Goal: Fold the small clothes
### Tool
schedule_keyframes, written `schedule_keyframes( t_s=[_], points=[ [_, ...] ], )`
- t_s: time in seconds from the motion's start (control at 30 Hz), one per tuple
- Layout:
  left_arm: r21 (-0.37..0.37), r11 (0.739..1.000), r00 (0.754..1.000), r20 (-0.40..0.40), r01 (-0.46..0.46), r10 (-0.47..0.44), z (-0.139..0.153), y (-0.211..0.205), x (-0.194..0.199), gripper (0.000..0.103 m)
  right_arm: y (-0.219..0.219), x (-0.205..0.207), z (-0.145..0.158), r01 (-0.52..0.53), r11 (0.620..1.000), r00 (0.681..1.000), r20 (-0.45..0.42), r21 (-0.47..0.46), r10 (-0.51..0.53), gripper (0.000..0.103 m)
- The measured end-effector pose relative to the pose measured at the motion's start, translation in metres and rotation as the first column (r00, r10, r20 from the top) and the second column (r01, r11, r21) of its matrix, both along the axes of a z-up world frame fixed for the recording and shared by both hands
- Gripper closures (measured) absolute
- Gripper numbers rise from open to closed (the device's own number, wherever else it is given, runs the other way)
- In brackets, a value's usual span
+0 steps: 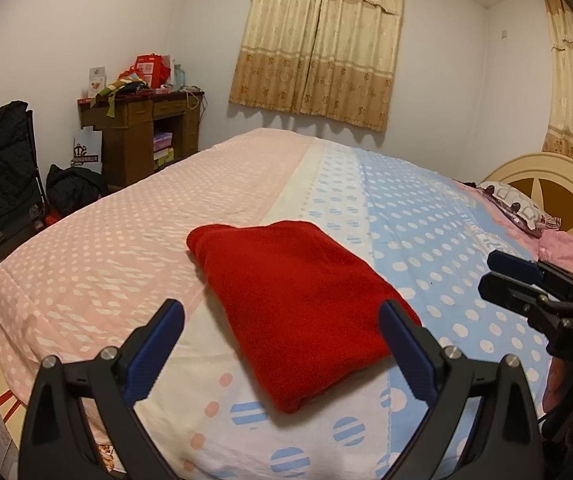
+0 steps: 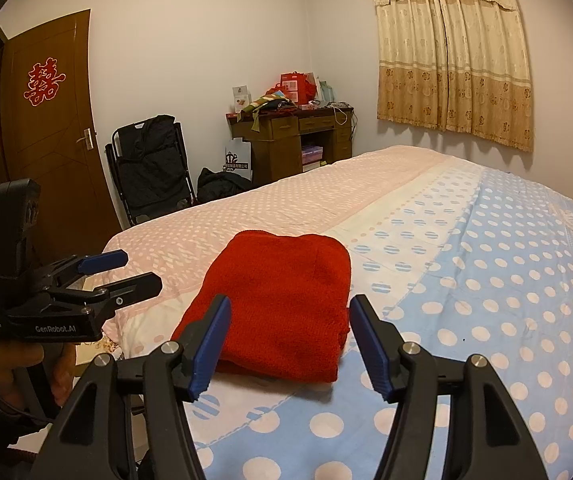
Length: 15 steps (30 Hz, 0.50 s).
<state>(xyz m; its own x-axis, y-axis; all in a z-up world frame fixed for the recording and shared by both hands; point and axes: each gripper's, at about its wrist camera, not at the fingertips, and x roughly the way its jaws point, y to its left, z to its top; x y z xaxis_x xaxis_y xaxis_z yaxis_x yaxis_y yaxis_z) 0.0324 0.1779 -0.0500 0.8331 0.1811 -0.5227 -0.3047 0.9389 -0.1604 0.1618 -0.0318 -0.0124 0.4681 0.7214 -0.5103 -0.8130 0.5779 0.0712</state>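
A red garment (image 1: 298,304) lies folded into a compact rectangle on the bed's dotted cover (image 1: 126,248); it also shows in the right wrist view (image 2: 286,304). My left gripper (image 1: 282,316) is open and empty, held above the garment's near edge. My right gripper (image 2: 290,316) is open and empty, just above the garment's near end. Each gripper shows in the other's view: the right gripper (image 1: 490,270) at the right edge, the left gripper (image 2: 142,270) at the left, both off the cloth.
The bed (image 2: 466,280) fills most of both views, with a pillow (image 1: 514,204) and headboard (image 1: 546,176) at the right. A wooden desk (image 2: 298,144) with clutter, a black folding chair (image 2: 150,168), a dark bag (image 2: 222,186) and a door (image 2: 46,128) stand beyond.
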Motion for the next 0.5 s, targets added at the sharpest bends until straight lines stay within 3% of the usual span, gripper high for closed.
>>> schedule_keyframes(
  t_s=[0.5],
  points=[
    [0.032,0.999,1.0,-0.002,0.008,-0.008,0.0044,-0.0065,0.0011,0.003,-0.0019,-0.0034,-0.0007,0.011,1.0,1.0,0.007,0.012,-0.011,0.039]
  ],
)
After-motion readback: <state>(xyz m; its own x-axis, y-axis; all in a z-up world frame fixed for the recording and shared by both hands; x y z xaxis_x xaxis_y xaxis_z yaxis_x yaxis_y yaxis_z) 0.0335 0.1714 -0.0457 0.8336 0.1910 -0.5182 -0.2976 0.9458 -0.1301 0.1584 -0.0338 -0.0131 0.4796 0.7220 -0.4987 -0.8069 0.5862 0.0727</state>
